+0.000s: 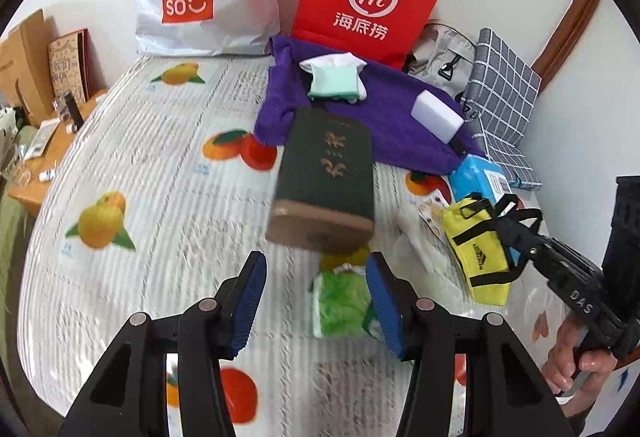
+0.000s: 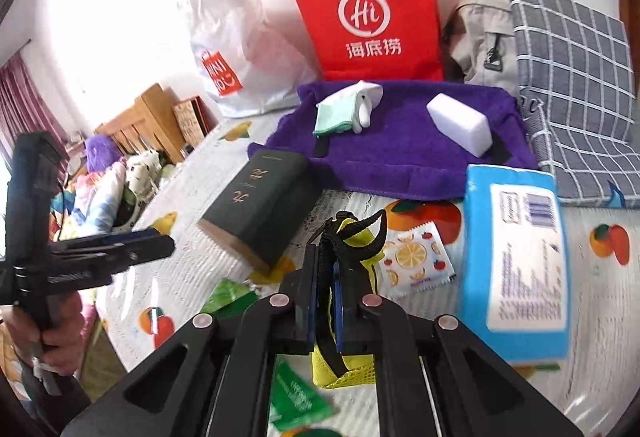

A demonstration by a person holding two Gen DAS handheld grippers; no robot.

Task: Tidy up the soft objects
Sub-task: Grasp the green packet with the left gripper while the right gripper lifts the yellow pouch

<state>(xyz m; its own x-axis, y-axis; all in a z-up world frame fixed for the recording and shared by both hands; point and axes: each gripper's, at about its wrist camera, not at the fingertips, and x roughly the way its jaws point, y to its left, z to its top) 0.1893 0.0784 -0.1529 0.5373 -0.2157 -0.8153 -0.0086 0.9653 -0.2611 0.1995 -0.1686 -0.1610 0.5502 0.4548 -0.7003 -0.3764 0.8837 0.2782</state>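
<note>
The right gripper (image 2: 323, 301), gripped from below by a hand, pinches the black strap of the yellow pouch (image 1: 478, 257) over the fruit-print sheet (image 1: 160, 165), while the left gripper (image 1: 316, 301) hangs level, jaws wide apart and holding nothing, above a green packet (image 1: 340, 301) near the dark book (image 1: 326, 177).

- The right gripper (image 2: 324, 301) has its jaws pinched on the black strap of a yellow pouch (image 2: 352, 361).
- A dark green book (image 2: 260, 205) lies just beyond on the fruit-print surface (image 2: 600, 317).
- A blue wipes pack (image 2: 516, 261) sits to the right, near a purple towel (image 2: 400, 149).
</note>
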